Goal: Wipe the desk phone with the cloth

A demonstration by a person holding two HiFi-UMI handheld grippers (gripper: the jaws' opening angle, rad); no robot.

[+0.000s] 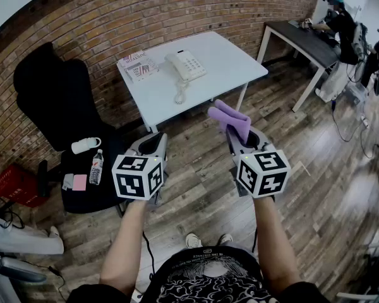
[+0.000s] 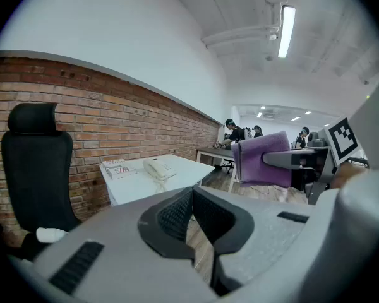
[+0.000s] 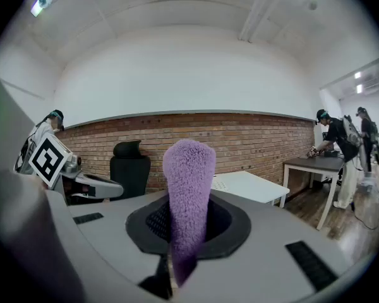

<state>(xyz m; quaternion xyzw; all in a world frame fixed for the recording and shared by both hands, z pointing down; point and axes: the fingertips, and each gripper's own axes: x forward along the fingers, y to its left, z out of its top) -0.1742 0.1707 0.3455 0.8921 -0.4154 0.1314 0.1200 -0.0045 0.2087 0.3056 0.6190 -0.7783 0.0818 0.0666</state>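
Observation:
A white desk phone [image 1: 185,65] with a coiled cord sits on a white table [image 1: 227,59] against the brick wall, well ahead of both grippers. My right gripper [image 1: 240,136] is shut on a purple cloth [image 1: 230,118], which sticks up out of its jaws [image 3: 188,188]. My left gripper [image 1: 153,144] is held beside it at about the same height, jaws together with nothing between them [image 2: 191,197]. In the left gripper view the phone [image 2: 158,168] shows far off and the cloth [image 2: 262,160] hangs at the right.
A pack with red print [image 1: 137,66] lies left of the phone. A black office chair [image 1: 57,100] stands left of the table, with a bottle [image 1: 96,167] on its seat. A red basket [image 1: 16,185] sits further left. People work at a dark table [image 1: 303,40] at the back right.

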